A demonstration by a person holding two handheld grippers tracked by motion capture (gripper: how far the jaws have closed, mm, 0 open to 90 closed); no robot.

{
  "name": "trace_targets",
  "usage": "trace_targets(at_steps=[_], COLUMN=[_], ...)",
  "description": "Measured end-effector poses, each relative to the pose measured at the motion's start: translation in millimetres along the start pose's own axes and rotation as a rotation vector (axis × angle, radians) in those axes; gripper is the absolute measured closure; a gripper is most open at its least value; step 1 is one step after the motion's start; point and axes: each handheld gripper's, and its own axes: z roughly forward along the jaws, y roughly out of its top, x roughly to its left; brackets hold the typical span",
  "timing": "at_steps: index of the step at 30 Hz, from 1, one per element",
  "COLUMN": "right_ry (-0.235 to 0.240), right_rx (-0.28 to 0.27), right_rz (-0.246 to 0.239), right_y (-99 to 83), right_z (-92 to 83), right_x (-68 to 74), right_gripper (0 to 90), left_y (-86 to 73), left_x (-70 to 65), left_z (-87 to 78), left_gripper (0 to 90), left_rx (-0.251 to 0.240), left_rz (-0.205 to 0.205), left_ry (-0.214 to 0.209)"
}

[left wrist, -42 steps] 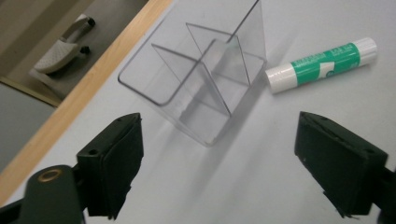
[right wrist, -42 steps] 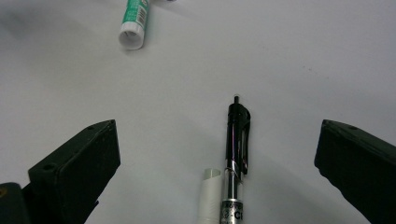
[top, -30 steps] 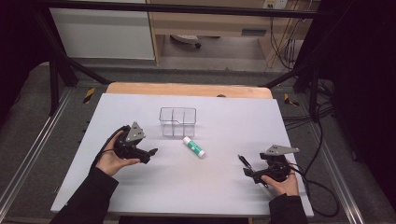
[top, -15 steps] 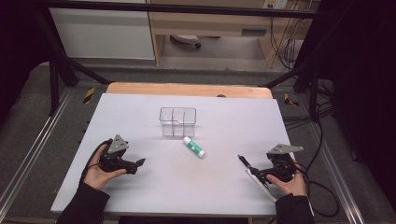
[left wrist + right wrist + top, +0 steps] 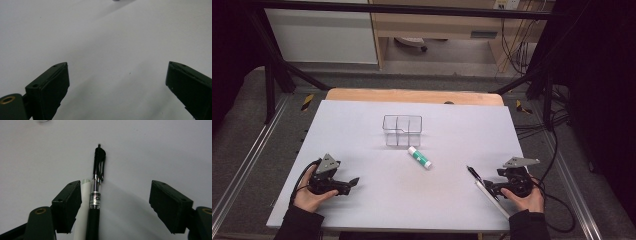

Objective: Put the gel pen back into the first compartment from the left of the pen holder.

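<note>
The right tongs (image 5: pixel 486 189) are held low over the tabletop (image 5: pixel 362 120) near its right front corner, close to both the front and the right edge. In the right gripper view, a black pen (image 5: pixel 96 192) and a white stick (image 5: pixel 82 205) lying side by side are seen between the jaws, close against the left jaw, with a wide gap left to the right jaw. The jaws have just been closing, yet the pair is not pressed from both sides, so the right tongs (image 5: pixel 115 205) are taken as released around the pen and the stick. In the high view the pen (image 5: pixel 475 176) and the white stick (image 5: pixel 493 199) are seen pointing away from the hand toward the middle of the tabletop.

The left tongs (image 5: pixel 353 182) are held near the left front part of the tabletop, jaws spread wide apart, with nothing but bare white surface (image 5: pixel 105 45) between them in the left gripper view; these tongs (image 5: pixel 117 82) are released.

A clear divided box (image 5: pixel 402 130) stands in the middle, and a white tube with a green band (image 5: pixel 419 157) lies just in front of it. Wide open surface is left between the two tongs and the tube.
</note>
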Motion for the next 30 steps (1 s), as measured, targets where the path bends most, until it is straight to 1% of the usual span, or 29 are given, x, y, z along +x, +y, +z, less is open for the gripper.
trace_targets(at_steps=[2,3,4,6,8,11,14,17,24,30], right_ry=[0.000,-0.011,-0.011,-0.013,-0.006,0.006,0.006,0.014,0.018,0.025], right_rx=[0.012,0.029,0.029,0.035,0.039,0.049,0.048,0.056,0.059,0.061], right_rz=[-0.010,-0.021,-0.021,-0.031,-0.032,-0.046,-0.049,-0.056,-0.054,-0.056], right_y=[-1.0,-2.2,-2.2,-4.1,-6.1,-8.5,-9.7,-10.1,-10.8,-11.1], right_z=[-0.1,0.0,0.0,-0.2,-0.5,-1.0,-1.1,0.1,1.3,-0.1], right_x=[0.6,2.3,2.3,3.3,4.0,4.9,5.4,5.8,6.6,6.2], right_gripper=[32.3,35.7,35.7,40.9,44.0,48.2,52.6,53.5,54.8,59.0], left_y=[-2.6,-3.9,-5.1,-6.6,-7.2,-7.3,-8.2,-9.0,-9.4,-9.3], left_x=[0.7,1.4,2.0,3.1,3.7,3.3,2.7,3.4,2.8,1.3], left_z=[-2.0,-2.7,-3.5,-4.4,-4.2,-3.3,-3.0,-2.2,-1.4,-0.9], left_gripper=[4.8,4.8,4.8,4.8,4.8,4.8,4.8,4.8,4.8,4.8], left_rx=[-0.001,0.001,0.001,-0.003,-0.006,0.000,0.003,0.007,0.013,0.018], left_rz=[0.000,-0.002,-0.002,-0.010,-0.016,-0.010,-0.013,-0.014,-0.010,-0.004], left_ry=[0.002,0.002,0.009,0.007,0.003,0.007,0.008,0.007,0.011,0.013])
